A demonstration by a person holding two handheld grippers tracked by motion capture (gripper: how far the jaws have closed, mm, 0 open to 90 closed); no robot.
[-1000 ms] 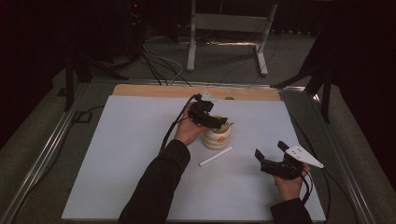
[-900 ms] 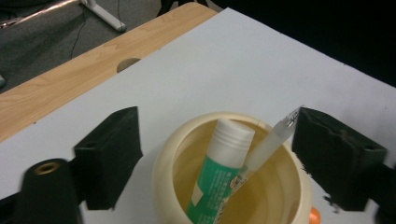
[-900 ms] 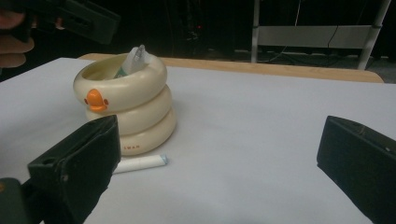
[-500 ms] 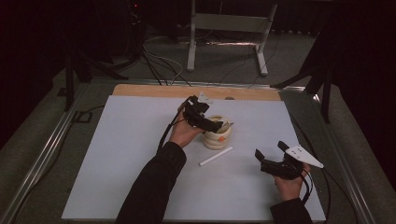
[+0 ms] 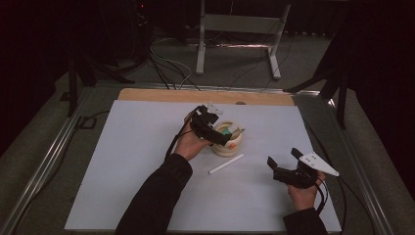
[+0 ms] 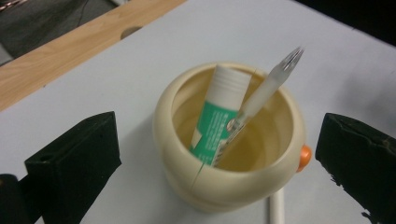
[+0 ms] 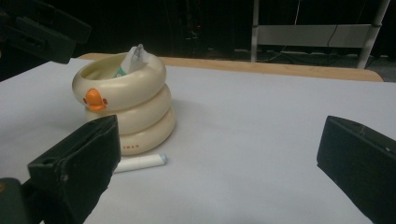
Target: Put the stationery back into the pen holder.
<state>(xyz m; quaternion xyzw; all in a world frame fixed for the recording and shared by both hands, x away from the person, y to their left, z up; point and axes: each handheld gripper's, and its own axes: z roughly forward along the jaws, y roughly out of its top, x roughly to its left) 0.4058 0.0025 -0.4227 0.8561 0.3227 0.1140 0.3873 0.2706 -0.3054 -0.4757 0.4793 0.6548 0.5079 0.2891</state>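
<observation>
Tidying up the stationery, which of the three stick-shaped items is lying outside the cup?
The white pen, flat on the table; the green glue stick and clear pen stand inside.

Dark room, grey floor, metal stand.

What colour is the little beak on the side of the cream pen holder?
Orange beak, clearest in the right gripper view.

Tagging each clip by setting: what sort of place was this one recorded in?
Probably a lab or studio recording bench, not a home. A white sheet covers the wooden tabletop, cables trail over the carpeted floor behind it, and a metal stand rises against dark surroundings.
</observation>
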